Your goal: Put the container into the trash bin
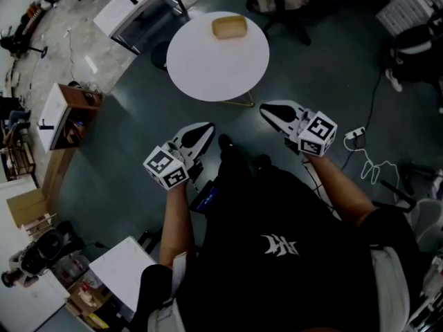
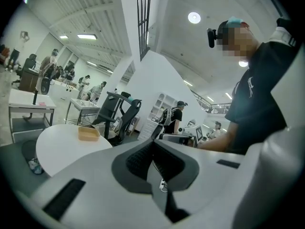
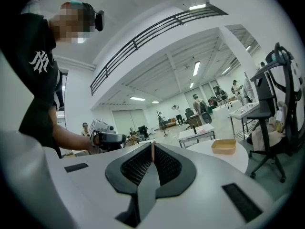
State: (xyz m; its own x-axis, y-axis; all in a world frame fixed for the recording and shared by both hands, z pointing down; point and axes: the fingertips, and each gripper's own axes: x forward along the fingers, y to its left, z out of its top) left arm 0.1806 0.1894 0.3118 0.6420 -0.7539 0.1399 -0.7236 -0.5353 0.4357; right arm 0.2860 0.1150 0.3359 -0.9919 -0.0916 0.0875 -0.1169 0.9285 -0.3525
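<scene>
standing short of the round white table [image 1: 208, 68], the person holds both tongs out front, nothing in either. risks first: the container [image 1: 229, 27], a shallow tan tray, sits on the table's far side, upper centre of the head view, well apart from both tools. it likely needs a long reach across the top, and a pinch on the thin rim could slip or shove it off the far edge. both tongs are pressed together, so arriving like that would just knock the tray; they'd need to spread first. no trash bin can be picked out for sure in any view, so the drop spot is unclear. a white cable [image 1: 367, 164] on the floor at right of frame could catch a foot. pose: left gripper [image 1: 208, 126] centre-left, right gripper [image 1: 265, 108] centre-right. both point up-frame toward the table, roughly level, with forearms stretched out from the torso and marker cubes up toward the head camera.
</scene>
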